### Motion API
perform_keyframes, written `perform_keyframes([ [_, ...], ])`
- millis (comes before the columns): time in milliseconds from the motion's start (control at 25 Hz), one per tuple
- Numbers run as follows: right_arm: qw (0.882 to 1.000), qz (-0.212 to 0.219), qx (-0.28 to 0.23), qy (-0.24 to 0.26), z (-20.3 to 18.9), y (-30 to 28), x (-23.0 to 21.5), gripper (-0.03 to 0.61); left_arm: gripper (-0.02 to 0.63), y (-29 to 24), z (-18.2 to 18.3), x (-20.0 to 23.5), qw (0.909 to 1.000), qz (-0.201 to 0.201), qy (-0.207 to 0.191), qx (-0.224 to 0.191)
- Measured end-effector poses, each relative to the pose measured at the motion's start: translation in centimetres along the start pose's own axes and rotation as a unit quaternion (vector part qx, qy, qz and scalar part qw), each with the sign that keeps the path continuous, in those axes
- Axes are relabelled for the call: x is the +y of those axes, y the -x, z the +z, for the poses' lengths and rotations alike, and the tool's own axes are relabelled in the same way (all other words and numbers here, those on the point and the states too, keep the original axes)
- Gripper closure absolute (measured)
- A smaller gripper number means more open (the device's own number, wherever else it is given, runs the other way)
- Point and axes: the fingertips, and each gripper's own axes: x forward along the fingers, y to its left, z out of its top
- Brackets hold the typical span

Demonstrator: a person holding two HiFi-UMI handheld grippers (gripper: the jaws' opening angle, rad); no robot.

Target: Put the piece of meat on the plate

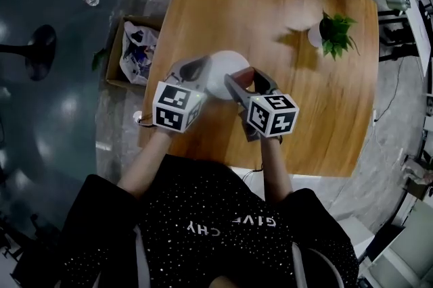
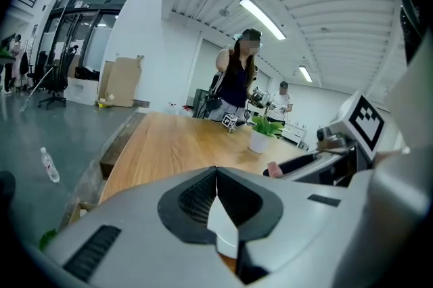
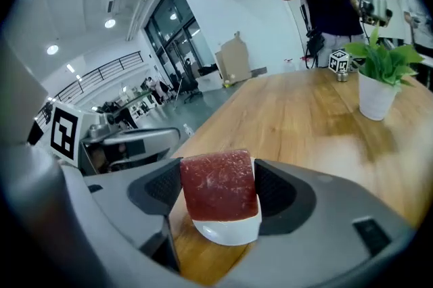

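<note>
1. The wooden table (image 1: 270, 3) is bare across its middle. A potted plant (image 1: 333, 33) stands well apart toward the far right, and the near left edge lies just beside the plate (image 1: 226, 67).
2. Both forearms reach forward from the body and converge on the plate. The left gripper (image 1: 201, 68) is at the plate's left rim, jaws pinched on that rim. The right gripper (image 1: 246, 79) is at the right side, jaws clamped on the piece of meat (image 3: 218, 185).
3. The meat is a dark red, blocky slab with a frosted surface, held upright over the plate. Whether the two touch cannot be told.
</note>
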Motion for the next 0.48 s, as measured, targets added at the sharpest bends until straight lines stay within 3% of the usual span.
perform_keyframes([
  [480, 0.992, -0.024, 0.114, 0.056, -3.8, -5.9, -0.5, 0.247, 0.604, -0.5, -2.5, 1.9, 0.9999, 0.0, -0.008, 0.007],
])
